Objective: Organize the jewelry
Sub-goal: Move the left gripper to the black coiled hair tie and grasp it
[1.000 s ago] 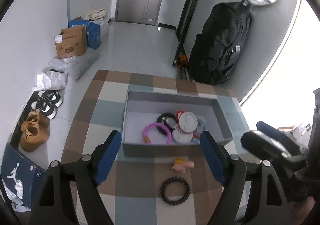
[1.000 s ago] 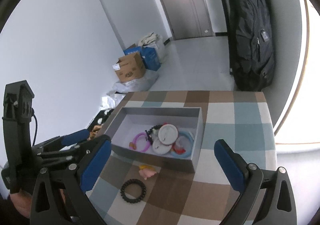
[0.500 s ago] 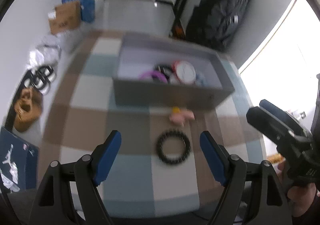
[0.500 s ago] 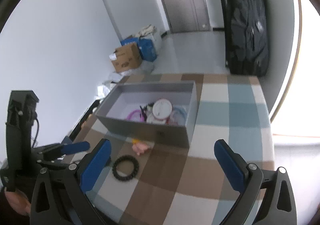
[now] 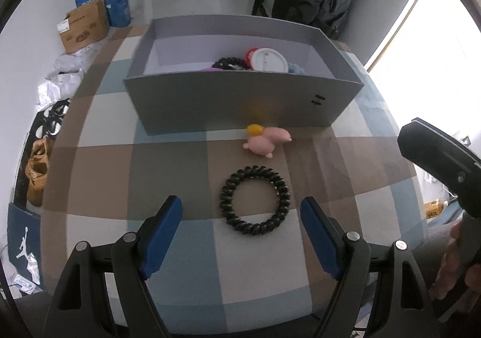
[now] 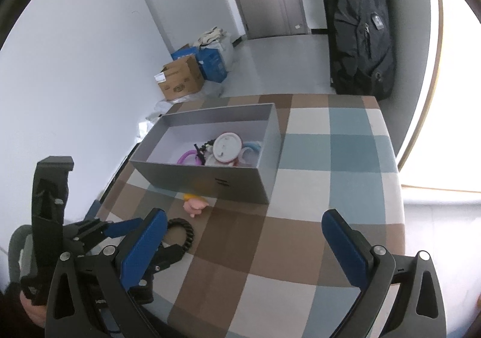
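A black coiled bracelet (image 5: 255, 200) lies flat on the checked tablecloth; it also shows in the right wrist view (image 6: 182, 232). My left gripper (image 5: 240, 232) is open, low over the cloth, its blue pads either side of the ring's near edge. A pink pig clip with a yellow end (image 5: 266, 139) lies between the ring and the grey box (image 5: 240, 97). The box holds a white round case (image 5: 266, 59), black and purple bracelets and other pieces. My right gripper (image 6: 243, 240) is open and empty, to the right of the ring.
The checked table (image 6: 330, 157) drops off at its near and right edges. On the floor to the left are cardboard boxes (image 5: 84, 27), bags and shoes (image 5: 37, 169). A black backpack (image 6: 360, 22) hangs by the wall behind the table.
My left gripper has come down and forward toward the table, so the black bracelet now sits between its open pads. My right gripper has dropped lower over the cloth.
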A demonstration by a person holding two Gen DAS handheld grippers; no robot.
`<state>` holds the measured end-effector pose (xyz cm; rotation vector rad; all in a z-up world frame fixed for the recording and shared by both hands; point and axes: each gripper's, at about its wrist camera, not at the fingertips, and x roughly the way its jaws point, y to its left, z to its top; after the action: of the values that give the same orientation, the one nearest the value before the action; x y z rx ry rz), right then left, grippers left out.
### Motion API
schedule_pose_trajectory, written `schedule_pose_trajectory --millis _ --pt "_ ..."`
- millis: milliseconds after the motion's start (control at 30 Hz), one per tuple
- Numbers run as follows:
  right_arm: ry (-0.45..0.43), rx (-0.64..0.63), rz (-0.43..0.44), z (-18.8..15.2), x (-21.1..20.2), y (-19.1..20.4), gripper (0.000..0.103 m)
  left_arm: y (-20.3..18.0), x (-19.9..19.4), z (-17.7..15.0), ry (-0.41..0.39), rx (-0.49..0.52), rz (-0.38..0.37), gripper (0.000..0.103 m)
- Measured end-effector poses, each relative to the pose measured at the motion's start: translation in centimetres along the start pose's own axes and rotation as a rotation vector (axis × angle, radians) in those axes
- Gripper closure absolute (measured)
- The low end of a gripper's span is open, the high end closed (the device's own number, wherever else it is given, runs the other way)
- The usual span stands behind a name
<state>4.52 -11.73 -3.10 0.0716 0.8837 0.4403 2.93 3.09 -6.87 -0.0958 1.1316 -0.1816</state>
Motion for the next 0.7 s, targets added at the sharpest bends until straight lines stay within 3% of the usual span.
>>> schedule_pose_trajectory --millis 333,433,500,700 --pt "0.022 0.049 -0.015 -0.1 0.1 -1.3 0.0 -1.6 0.6 -0.1 -0.019 0.099 0.06 0.026" --pt "0.02 0.057 -0.027 0.0 0.0 -1.6 0.0 -1.8 0.6 -0.2 -0.025 0.109 0.082 0.041" --pt "0.018 0.07 -0.028 0.1 0.0 -1.9 0.0 -1.9 0.5 -0.2 -0.028 0.121 0.087 0.058" --pt "0.029 0.093 -0.032 0.0 0.3 -2.3 0.0 -0.9 0.3 0.1 -0.031 0.075 0.026 0.067"
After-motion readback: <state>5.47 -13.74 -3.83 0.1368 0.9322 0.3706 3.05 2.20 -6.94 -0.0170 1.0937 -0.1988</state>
